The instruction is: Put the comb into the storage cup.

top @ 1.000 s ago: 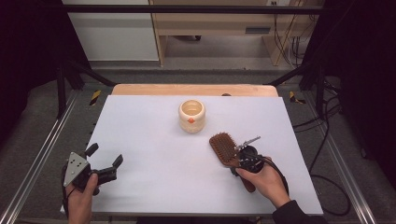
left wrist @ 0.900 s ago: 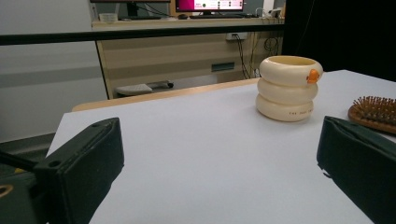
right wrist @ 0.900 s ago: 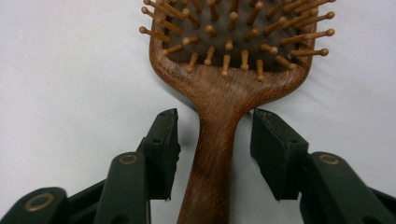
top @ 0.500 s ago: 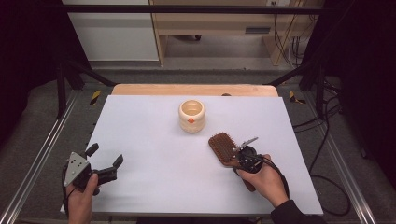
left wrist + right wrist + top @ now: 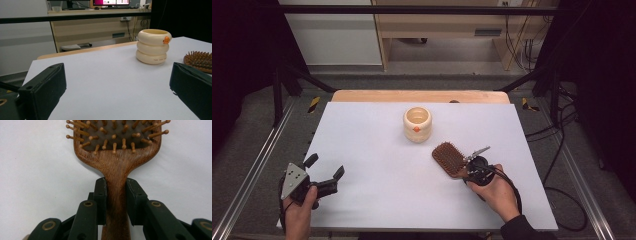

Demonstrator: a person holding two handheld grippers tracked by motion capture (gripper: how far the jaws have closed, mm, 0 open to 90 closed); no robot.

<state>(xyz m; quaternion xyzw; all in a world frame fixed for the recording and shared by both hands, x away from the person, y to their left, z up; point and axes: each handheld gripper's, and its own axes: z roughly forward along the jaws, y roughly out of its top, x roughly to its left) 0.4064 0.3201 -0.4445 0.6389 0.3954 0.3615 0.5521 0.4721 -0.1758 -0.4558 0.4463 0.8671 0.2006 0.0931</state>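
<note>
Now the right gripper has just been closing its jaws, and they pinch the handle of the wooden hairbrush, which lies bristles up on the white tabletop. Its handle end is hidden under the gripper. The left gripper has its jaws spread wide, holding nothing. A cream cup stands well apart.

Cream ringed cup with orange spot, upright mid-table, white table, wooden shelf unit behind
</note>
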